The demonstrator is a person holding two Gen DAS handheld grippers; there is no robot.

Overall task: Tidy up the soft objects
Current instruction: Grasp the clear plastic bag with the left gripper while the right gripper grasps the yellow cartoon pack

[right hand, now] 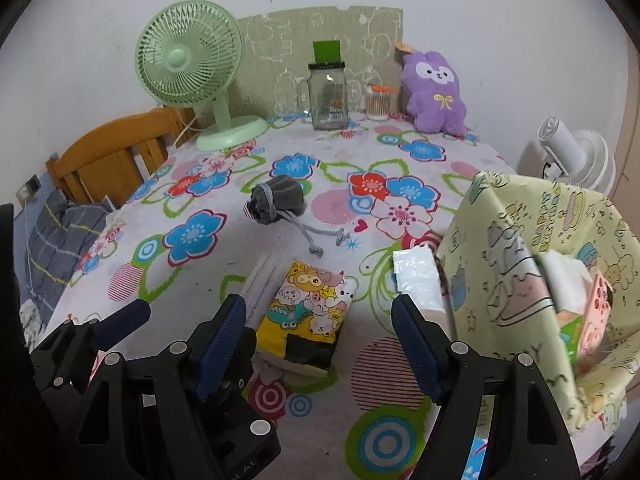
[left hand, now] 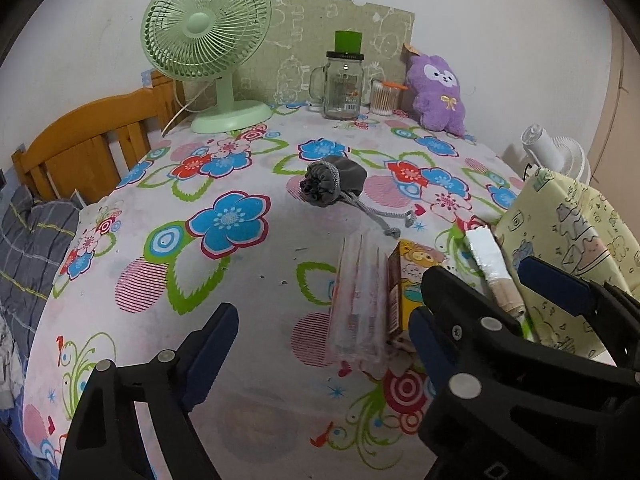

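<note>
Hovering between picks, both grippers (right hand: pixel 320 340) (left hand: pixel 320 344) wide open, nothing held; probably grabbing yellow tissue pack (right hand: pixel 308 304) for fabric bin (right hand: pixel 520 248) next.

In the right wrist view, the yellow cartoon-printed tissue pack (right hand: pixel 308 312) hides most of the clear plastic-wrapped pack (right hand: pixel 260 280) to its left. Inside the pale yellow cartoon-print fabric basket (right hand: pixel 500 248), the white tissues (right hand: pixel 564 276) and pink packet (right hand: pixel 596 316) are half buried by its wall. Far back, the label on the glass mason jar mug (right hand: pixel 327 96) is too small to read. The white fan (right hand: pixel 572 156) is cut by the basket's rim.
</note>
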